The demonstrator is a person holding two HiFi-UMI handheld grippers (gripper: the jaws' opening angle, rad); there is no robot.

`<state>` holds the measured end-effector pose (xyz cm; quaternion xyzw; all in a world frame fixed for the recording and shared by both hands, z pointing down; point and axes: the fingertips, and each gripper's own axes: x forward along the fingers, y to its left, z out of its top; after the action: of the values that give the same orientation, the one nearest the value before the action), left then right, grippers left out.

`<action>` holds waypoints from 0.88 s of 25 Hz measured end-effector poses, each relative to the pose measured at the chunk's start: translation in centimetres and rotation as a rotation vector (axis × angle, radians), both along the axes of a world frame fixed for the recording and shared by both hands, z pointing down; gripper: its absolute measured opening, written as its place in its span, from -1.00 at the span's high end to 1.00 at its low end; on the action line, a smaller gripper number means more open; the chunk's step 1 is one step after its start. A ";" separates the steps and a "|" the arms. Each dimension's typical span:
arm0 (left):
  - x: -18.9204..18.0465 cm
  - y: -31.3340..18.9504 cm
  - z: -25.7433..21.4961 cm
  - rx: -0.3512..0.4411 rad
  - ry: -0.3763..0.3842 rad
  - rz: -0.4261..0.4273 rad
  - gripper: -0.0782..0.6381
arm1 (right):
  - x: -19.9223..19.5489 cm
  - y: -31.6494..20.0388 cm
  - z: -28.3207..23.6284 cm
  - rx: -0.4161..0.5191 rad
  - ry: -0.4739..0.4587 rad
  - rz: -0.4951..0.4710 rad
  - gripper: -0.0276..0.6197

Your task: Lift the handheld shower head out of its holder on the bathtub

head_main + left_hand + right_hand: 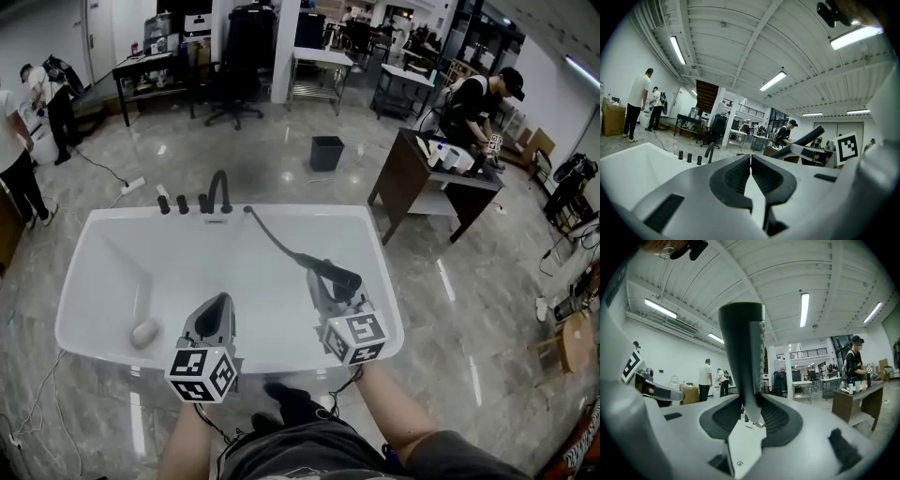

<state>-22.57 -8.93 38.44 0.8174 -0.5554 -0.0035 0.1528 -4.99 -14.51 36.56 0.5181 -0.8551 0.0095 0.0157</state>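
Note:
The handheld shower head (335,272) is dark, and its black hose (272,236) runs back to the far rim of the white bathtub (94,230). My right gripper (328,286) is shut on the shower head's handle, over the tub's near right part. In the right gripper view the shower head (743,352) stands upright between the jaws of the right gripper (749,405). My left gripper (217,307) hovers over the tub's near rim, shut and empty. In the left gripper view the left gripper (750,161) has its pads meeting, with the shower head (806,139) off to the right.
A black faucet (218,190) and knobs (173,203) stand on the tub's far rim. A small round object (143,333) lies in the tub's near left corner. A black bin (326,153), a dark desk (427,183) with a person and several people at the left stand beyond.

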 end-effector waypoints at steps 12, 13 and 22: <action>1.2 1.8 0.3 -0.012 -0.009 -0.005 0.73 | 1.4 2.3 0.0 0.004 0.005 -0.006 0.48; 1.5 1.8 0.2 -0.012 -0.011 -0.009 0.73 | 1.7 2.3 0.0 0.003 0.002 -0.009 0.49; 4.1 3.4 -0.5 -0.003 -0.022 -0.072 0.73 | 3.9 3.6 -0.8 0.034 -0.001 -0.085 0.49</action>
<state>-18.43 -5.53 37.96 0.7966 -0.5861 0.0008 0.1478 -1.06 -10.92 35.73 0.4816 -0.8764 -0.0055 0.0069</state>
